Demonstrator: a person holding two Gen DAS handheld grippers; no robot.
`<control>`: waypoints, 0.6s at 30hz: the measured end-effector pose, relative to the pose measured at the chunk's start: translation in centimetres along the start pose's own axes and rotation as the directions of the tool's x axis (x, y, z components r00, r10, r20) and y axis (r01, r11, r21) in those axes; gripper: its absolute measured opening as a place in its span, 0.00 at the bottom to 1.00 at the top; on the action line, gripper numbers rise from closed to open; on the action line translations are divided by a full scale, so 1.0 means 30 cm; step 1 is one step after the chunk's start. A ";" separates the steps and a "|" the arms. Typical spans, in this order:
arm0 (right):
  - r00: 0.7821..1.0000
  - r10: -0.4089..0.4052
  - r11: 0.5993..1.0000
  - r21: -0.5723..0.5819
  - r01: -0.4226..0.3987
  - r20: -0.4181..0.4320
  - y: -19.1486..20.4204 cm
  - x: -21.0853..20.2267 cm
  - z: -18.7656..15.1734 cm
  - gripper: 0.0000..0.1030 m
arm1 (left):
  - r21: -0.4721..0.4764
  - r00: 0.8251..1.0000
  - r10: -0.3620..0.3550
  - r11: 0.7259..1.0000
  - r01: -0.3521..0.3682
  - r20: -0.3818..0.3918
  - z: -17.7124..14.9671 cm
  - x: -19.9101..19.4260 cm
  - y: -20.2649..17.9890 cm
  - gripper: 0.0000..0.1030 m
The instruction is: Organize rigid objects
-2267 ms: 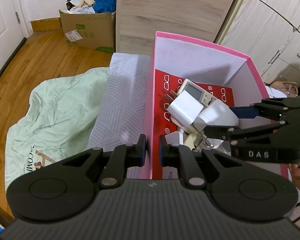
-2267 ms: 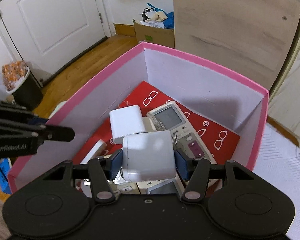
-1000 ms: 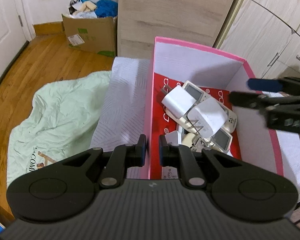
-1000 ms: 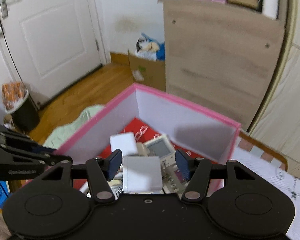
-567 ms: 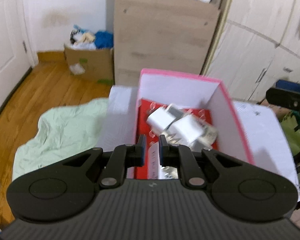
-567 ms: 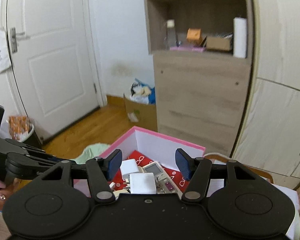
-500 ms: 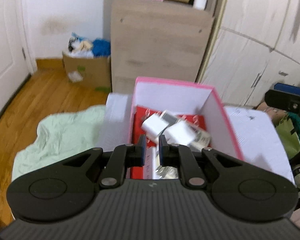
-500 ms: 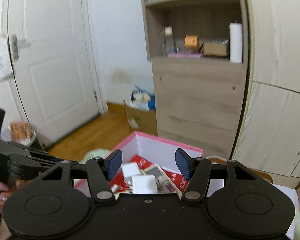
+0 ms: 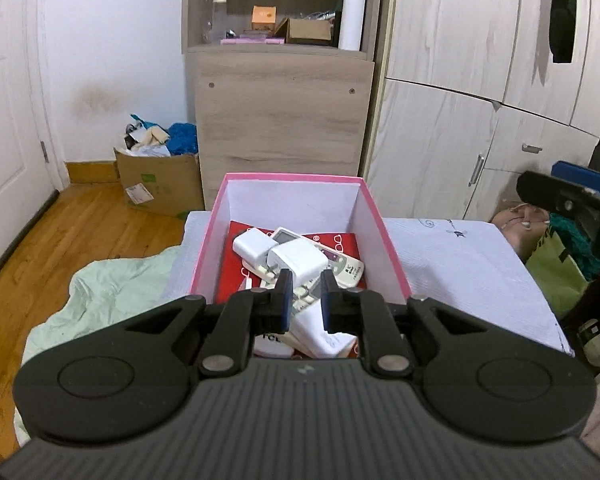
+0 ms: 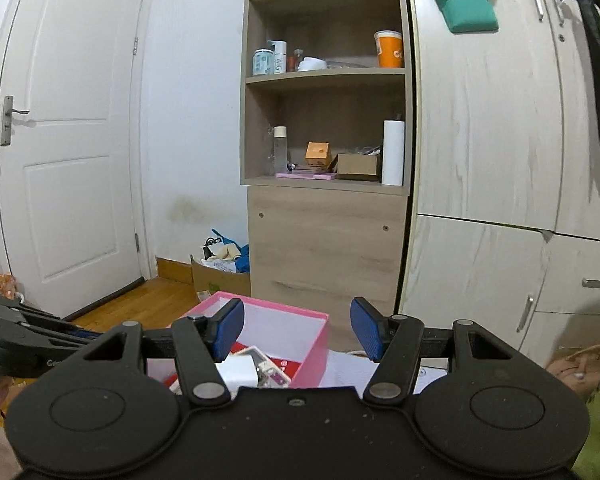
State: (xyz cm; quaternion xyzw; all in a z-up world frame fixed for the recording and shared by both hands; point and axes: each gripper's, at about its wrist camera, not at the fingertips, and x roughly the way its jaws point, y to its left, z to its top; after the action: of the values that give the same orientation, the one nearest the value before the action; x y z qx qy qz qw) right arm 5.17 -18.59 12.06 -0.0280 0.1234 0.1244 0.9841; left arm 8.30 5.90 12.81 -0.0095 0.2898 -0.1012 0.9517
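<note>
Left gripper [image 9: 305, 294] nearly closed, empty; right gripper [image 10: 297, 332] wide, empty. Chargers [image 9: 297, 258] heaped loose in pink box [image 9: 394, 264] w/ remotes – pile could slide if box is bumped

The left black plastic two-finger gripper [image 9: 305, 294] fills the lower half of its own view, pointing down and forward at a slant. Its blue-padded jaws stand close together with only a narrow gap, and they have just been opening a little; nothing is pinched between them. It also shows at the lower left edge of the right view.

The right black two-finger gripper [image 10: 297, 334] sits across the bottom of its own view, aimed nearly level. Its blue pads [image 10: 229, 329] are spread wide apart and hold nothing.
</note>
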 end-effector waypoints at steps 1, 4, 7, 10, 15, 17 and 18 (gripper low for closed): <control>1.000 -0.010 1.000 0.010 0.010 -0.003 -0.003 -0.013 -0.011 0.63 | 0.010 1.000 0.013 1.000 -0.013 0.008 -0.019 -0.013 -0.016 0.13; 0.994 -0.106 0.993 0.053 0.107 -0.012 -0.008 -0.051 -0.067 0.64 | 0.019 0.999 0.022 1.000 -0.023 0.030 -0.064 -0.036 -0.056 0.23; 0.991 -0.125 0.989 0.075 0.129 -0.052 -0.016 -0.074 -0.137 0.64 | 0.029 0.999 0.028 0.999 -0.029 0.021 -0.111 -0.026 -0.089 0.27; 0.990 -0.119 0.987 0.095 0.126 -0.071 -0.034 -0.082 -0.180 0.66 | 0.026 1.000 0.006 1.000 -0.006 -0.014 -0.149 -0.004 -0.115 0.28; 0.992 -0.111 0.989 0.096 0.117 -0.065 -0.047 -0.098 -0.211 0.71 | 0.022 0.999 -0.032 0.999 0.032 -0.001 -0.199 0.009 -0.132 0.34; 0.992 -0.117 0.989 0.088 0.121 -0.046 -0.047 -0.108 -0.222 0.82 | 0.021 0.999 -0.040 0.999 0.039 0.008 -0.213 0.008 -0.140 0.36; 0.992 -0.123 0.989 0.080 0.125 -0.036 -0.043 -0.124 -0.232 0.88 | 0.028 0.999 -0.035 0.999 0.035 0.021 -0.220 0.005 -0.146 0.39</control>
State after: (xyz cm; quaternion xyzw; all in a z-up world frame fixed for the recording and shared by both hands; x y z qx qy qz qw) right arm 0.36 -21.33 6.27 0.0031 0.1419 0.0574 0.9882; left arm 3.95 1.84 7.56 -0.0024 0.2780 -0.1219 0.9528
